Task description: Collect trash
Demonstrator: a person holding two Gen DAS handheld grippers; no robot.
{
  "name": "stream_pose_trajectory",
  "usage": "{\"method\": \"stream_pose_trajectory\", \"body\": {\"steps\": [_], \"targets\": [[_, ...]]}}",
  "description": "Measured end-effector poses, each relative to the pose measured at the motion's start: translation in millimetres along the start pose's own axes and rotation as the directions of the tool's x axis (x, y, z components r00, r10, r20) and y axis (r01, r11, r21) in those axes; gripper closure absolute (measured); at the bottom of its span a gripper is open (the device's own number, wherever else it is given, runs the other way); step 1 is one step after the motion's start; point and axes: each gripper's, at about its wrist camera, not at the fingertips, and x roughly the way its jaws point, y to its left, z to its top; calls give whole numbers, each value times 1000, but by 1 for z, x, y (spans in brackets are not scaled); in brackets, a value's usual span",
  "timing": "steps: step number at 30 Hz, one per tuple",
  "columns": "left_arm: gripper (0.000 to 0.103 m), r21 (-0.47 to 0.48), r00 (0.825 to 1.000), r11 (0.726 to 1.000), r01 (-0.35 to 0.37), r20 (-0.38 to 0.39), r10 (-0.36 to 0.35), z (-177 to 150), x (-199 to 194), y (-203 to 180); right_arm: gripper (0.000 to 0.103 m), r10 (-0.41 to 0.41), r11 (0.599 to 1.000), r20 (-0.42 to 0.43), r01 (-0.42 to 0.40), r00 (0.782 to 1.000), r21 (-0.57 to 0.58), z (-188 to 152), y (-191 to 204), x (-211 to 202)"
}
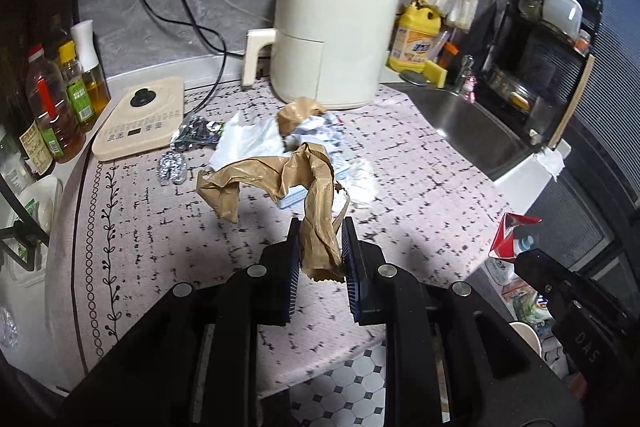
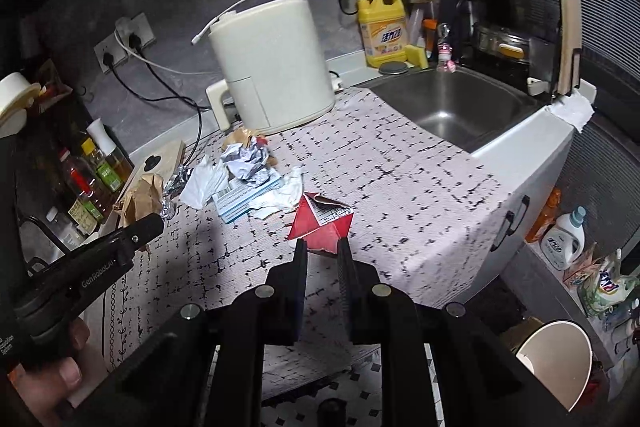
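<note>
Carry step: left gripper [image 1: 320, 251] clamps brown paper [image 1: 316, 203]; right gripper [image 2: 322, 255] clamps red carton [image 2: 320, 223]. Next, probably, release both into a bin.

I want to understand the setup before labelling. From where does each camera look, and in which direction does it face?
Left wrist: sits on the left gripper, looks down over the counter; its own fingers pinch brown paper; the right gripper shows at the right.
Right wrist: sits on the right gripper, looks towards the sink; its fingers pinch a red carton; the left gripper and a hand show at the left.
Shared: the white appliance, the trash pile.
</note>
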Motion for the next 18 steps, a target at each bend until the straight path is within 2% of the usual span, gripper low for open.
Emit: {"method": "stream_pose_trajectory", "body": {"steps": [18], "targets": [[83,120,991,984,135,-19,-133,-21,-11,-110,88,-142,984,43,136,989,119,-23,-94,-67]]}}
